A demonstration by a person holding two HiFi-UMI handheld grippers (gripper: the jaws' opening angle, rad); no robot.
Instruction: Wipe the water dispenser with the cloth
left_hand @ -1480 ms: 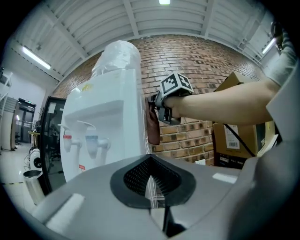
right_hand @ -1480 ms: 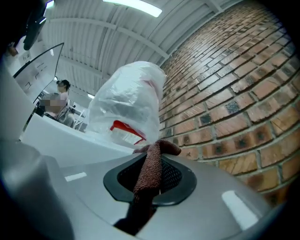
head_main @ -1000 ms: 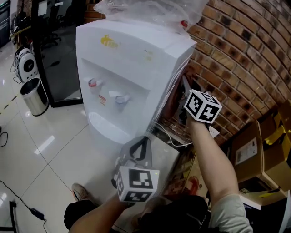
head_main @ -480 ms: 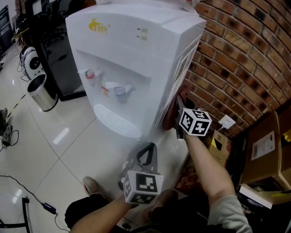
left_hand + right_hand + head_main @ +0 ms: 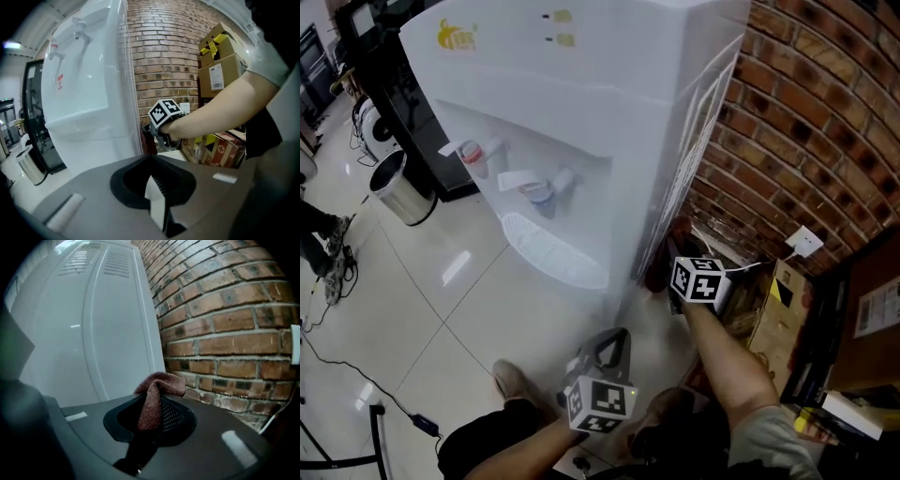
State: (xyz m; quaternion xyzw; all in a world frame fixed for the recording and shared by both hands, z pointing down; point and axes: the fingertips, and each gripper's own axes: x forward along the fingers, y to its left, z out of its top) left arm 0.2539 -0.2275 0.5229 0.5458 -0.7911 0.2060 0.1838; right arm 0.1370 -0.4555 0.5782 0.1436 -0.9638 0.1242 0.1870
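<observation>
Your right hand-held gripper point(image 5: 157, 405) clamps the cloth point(image 5: 158, 389) low beside the water dispenser's point(image 5: 581, 141) right side, by the brick wall point(image 5: 806, 122), placed for wiping; your left hand-held gripper point(image 5: 157, 199) hangs closed, empty.

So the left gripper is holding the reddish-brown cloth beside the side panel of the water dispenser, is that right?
No, it is the right gripper that holds the reddish-brown cloth beside the side panel of the water dispenser. The right gripper view shows it pinched in those jaws. The left gripper has nothing between its jaws.
</observation>
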